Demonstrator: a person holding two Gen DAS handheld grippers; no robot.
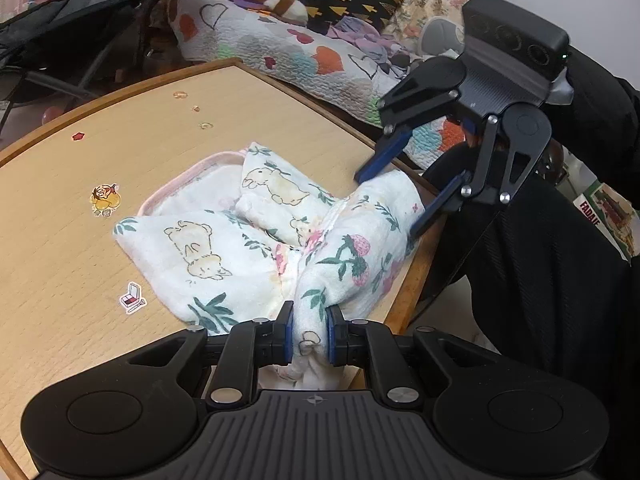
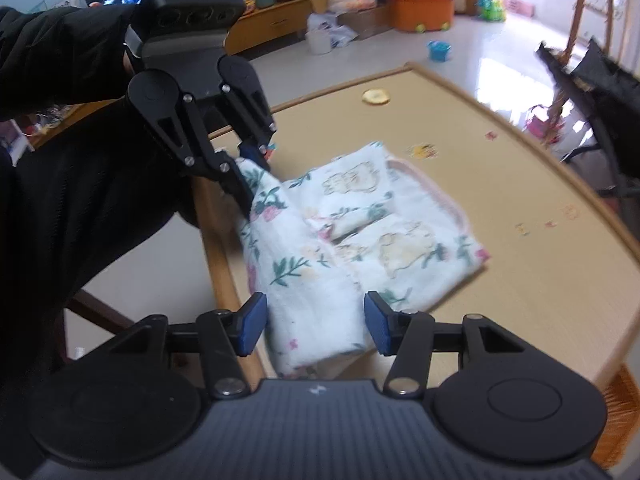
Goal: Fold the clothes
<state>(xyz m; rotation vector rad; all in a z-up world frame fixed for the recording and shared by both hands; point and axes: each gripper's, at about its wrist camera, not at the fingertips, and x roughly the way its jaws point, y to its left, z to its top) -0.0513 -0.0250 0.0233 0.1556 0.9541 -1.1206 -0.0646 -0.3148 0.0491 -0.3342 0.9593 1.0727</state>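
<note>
The left gripper (image 1: 310, 330) has its jaws pinched tight on the printed garment (image 1: 224, 236) at the near edge of the bench (image 1: 60, 248) to anchor its fold, while beside it the right gripper (image 2: 316, 322) has its jaws half open astride the cloth, not pressing it.

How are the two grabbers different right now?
The left gripper is shut, its blue pads pinching a fold of the printed cloth. The right gripper is open, with cloth lying between its pads but neither one pressing on it. The left gripper's piece of cloth is bunched tight, while the piece at the right gripper hangs loose over the table edge. Both are black with blue pads, and both point down at the same cloth.
</note>
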